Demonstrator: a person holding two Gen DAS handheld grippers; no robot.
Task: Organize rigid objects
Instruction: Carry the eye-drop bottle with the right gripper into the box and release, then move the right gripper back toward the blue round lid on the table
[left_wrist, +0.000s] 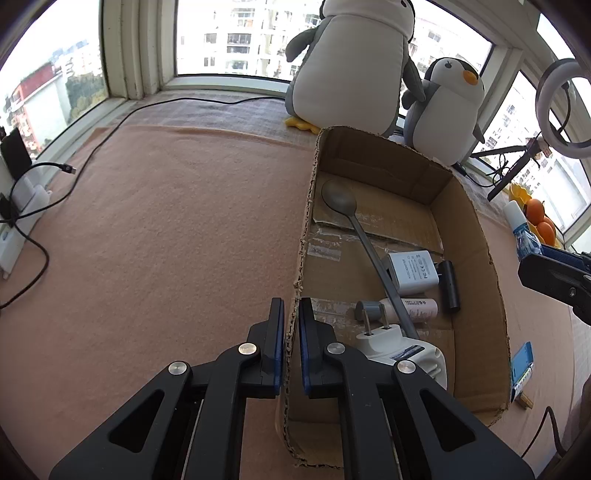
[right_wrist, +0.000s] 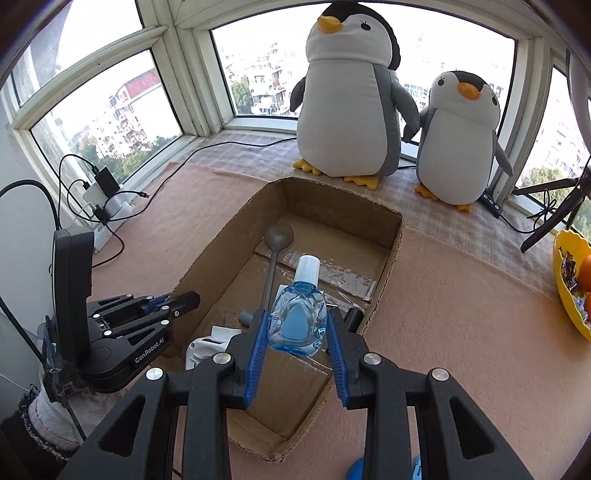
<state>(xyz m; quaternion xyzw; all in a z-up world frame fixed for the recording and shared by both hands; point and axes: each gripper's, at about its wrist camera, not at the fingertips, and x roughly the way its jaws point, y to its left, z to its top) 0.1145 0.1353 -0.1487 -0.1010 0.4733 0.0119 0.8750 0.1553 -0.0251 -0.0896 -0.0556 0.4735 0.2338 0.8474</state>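
The left gripper (left_wrist: 291, 325) has its jaws clamped on the near left wall of the shallow brown cardboard box (left_wrist: 476, 236). Above the box's near end, the right gripper (right_wrist: 297, 332) grips a clear blue-tinted white-capped bottle (right_wrist: 298, 314). Inside the box lie a grey long-handled spoon (left_wrist: 351, 218) and a white charger block (left_wrist: 413, 269).
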